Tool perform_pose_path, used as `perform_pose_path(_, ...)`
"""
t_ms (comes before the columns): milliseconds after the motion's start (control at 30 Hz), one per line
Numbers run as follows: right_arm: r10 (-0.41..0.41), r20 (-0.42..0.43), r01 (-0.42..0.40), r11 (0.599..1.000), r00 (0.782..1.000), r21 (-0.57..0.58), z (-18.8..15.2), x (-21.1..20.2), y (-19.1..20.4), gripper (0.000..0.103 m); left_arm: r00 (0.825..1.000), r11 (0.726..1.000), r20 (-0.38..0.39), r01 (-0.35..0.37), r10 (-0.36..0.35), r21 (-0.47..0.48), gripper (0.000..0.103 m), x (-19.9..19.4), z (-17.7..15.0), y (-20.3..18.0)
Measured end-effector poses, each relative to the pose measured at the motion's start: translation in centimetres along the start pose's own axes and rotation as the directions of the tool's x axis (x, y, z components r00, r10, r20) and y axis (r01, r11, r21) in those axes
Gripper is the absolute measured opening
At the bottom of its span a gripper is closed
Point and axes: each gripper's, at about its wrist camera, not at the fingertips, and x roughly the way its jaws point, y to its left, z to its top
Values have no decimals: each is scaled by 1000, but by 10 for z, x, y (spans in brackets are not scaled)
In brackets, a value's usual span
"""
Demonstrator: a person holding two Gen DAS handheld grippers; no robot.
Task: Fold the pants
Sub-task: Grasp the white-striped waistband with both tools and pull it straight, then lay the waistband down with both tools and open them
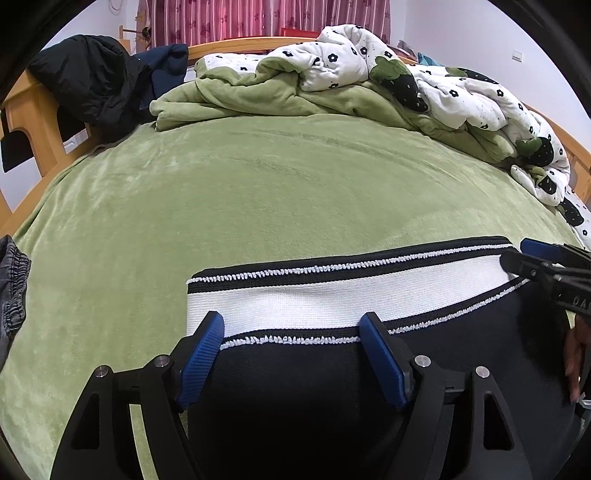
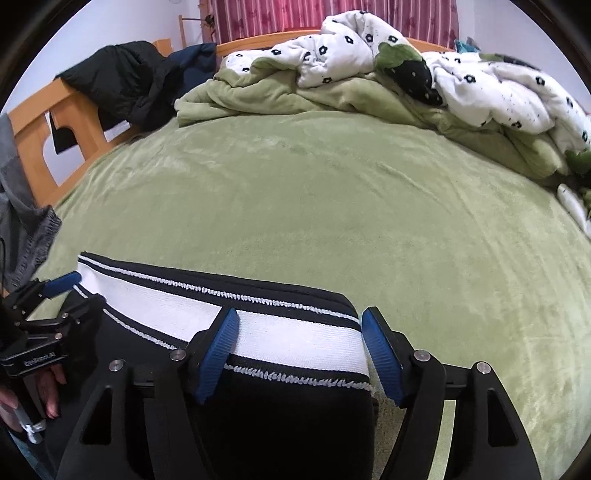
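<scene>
- Now the black pants point(image 1: 295, 387) are seen lying on the green bed cover point(image 1: 258, 192), at its near edge, with the white waistband point(image 1: 332, 299) turned toward the far side of the bed.
- The waistband is edged above and below by black bands with white zigzag stitching.
- The left gripper point(image 1: 291, 354) is held with its jaws spread wide over the waistband's left end; one blue pad sits near the left corner, the other further along the lower stitched edge, and nothing is pinched between them.
- The right gripper point(image 2: 301, 350) is likewise spread apart, straddling the waistband's right end; one blue pad lies on the white band, the other just past the right corner, over the cover.
- From the left wrist view, the right gripper is caught at the waistband's right end; from the right wrist view, the left one is glimpsed at the opposite end.
- A rumpled quilt point(image 1: 424, 85), white with black flowers and a green lining, is piled along the far side.
- A black jacket point(image 1: 88, 81) is draped over the wooden bed frame point(image 1: 33, 122) at the far left.
- A grey garment point(image 1: 13, 291) is seen at the left edge of the cover.
- Red curtains point(image 1: 258, 18) are hung behind the bed.
</scene>
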Motion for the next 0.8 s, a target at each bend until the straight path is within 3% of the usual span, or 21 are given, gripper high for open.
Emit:
perform_pose_path(167,-22,-14,21,997,1000,-68,-1,6,12,70,1000,1000,5,3,-3,-1,76,0,-1,0)
perform_pose_path(333,61,-54,-60,998,997,26,0,9,-10,74,1000,1000,4,22,-22,-3,72,-9,-3,1)
perform_pose_path(433,90,-64,-85,994,994,68,-7,-3,-21,74,1000,999,-21,21,-20,44,71,-21,-11,-3)
perform_pose_path(567,40,-28,-42,997,999,-63,-36,-39,-6,71,994,989,-61,95,-88,112,71,-46,-32,-16)
perform_pose_path(667,-7,7,8,985,1000,-173,-63,-59,11,71,995,992,-78,70,-62,101,71,-58,-54,-22)
perform_pose_path(800,-25,25,29,988,999,-151,-97,-76,9,71,997,994,-71,50,-43,96,71,-81,-85,-22)
